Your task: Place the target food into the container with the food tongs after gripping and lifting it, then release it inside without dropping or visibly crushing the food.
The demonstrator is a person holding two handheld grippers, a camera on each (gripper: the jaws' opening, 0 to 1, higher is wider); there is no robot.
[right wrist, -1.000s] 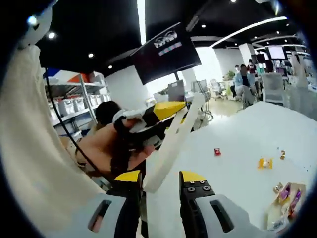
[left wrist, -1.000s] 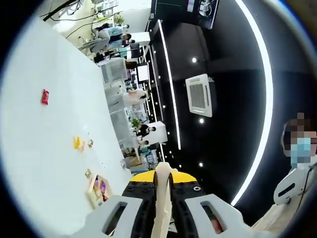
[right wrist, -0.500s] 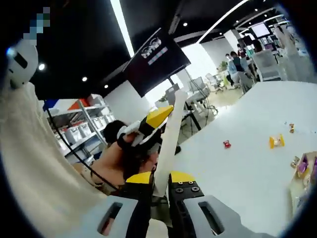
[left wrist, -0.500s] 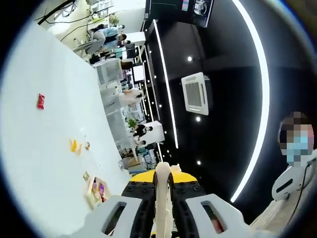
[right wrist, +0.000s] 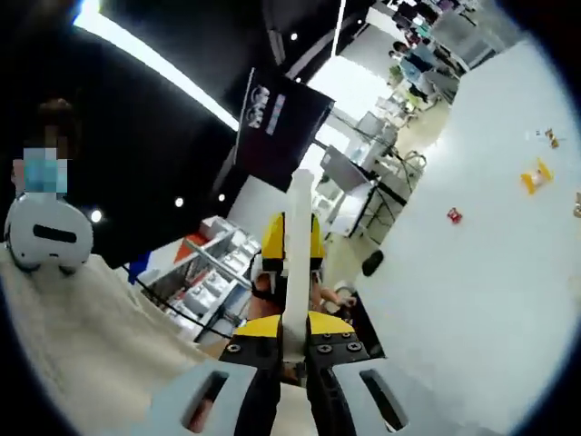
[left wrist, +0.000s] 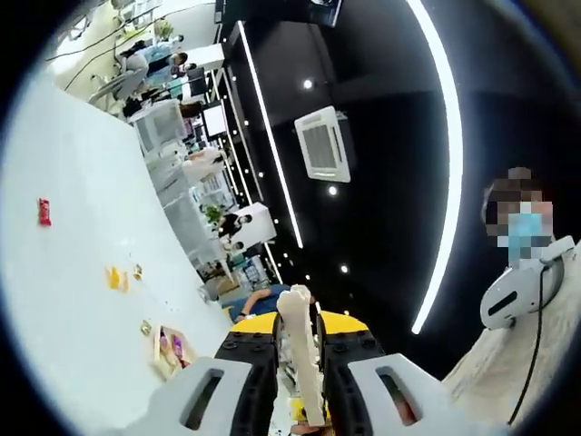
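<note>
"Where's the food?"
"The yellow food (left wrist: pixel 113 278) lies on the tabletop (left wrist: pixel 54 318), near the tray (left wrist: pixel 168 350)."
"And the tongs?"
"The right tongs (right wrist: pixel 295 325) were apart. Now they and the left tongs (left wrist: pixel 298 325) both squeeze the white tool (left wrist: pixel 296 304), up high. No food grabbed yet."

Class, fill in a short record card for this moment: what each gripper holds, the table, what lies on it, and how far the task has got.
left gripper: shut on the cream food tongs
right gripper: shut on the same tongs, end-on
table: white, large
on table: red packet, yellow packet, small tray of snacks
task stage: no food gripped yet, tongs held up off the table
</note>
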